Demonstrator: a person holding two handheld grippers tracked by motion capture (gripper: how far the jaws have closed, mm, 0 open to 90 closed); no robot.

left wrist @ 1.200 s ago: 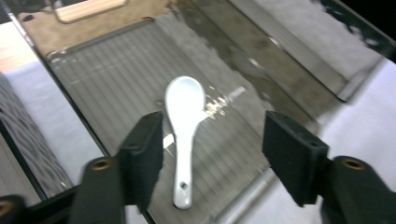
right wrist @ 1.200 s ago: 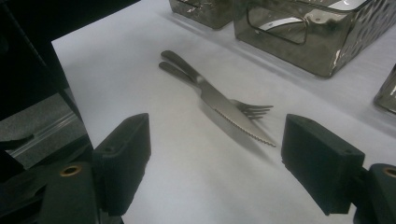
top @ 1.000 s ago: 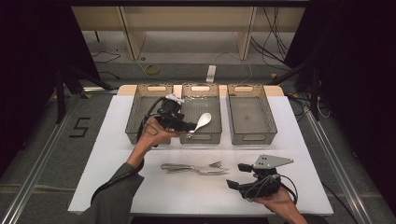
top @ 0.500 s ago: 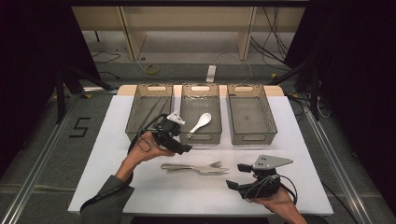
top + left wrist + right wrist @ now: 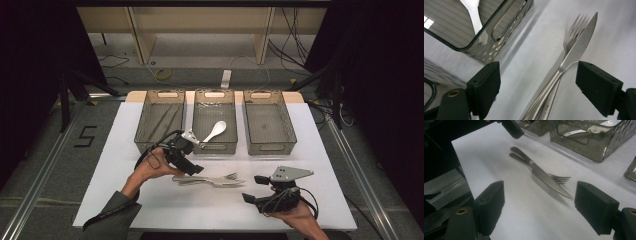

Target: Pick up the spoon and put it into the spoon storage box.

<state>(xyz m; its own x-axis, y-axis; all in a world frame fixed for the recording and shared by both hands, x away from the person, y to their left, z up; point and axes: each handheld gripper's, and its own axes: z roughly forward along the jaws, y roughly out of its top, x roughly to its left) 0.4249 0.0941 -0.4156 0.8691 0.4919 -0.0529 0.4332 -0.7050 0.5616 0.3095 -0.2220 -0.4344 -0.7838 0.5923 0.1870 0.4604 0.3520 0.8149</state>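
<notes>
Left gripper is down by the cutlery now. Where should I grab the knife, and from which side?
Grip the knife at its handle, from above, with the left gripper. It lies flat across the fork, their handles nearly touching, so set the open jaws across the knife handle alone.

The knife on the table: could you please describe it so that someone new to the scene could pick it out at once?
On the white table, look in front of the middle basket, between the two hand-held grippers. The knife lies there across a fork, handles toward the left hand-held gripper. Its flat, saw-edged blade sets it apart from the pronged fork.
</notes>
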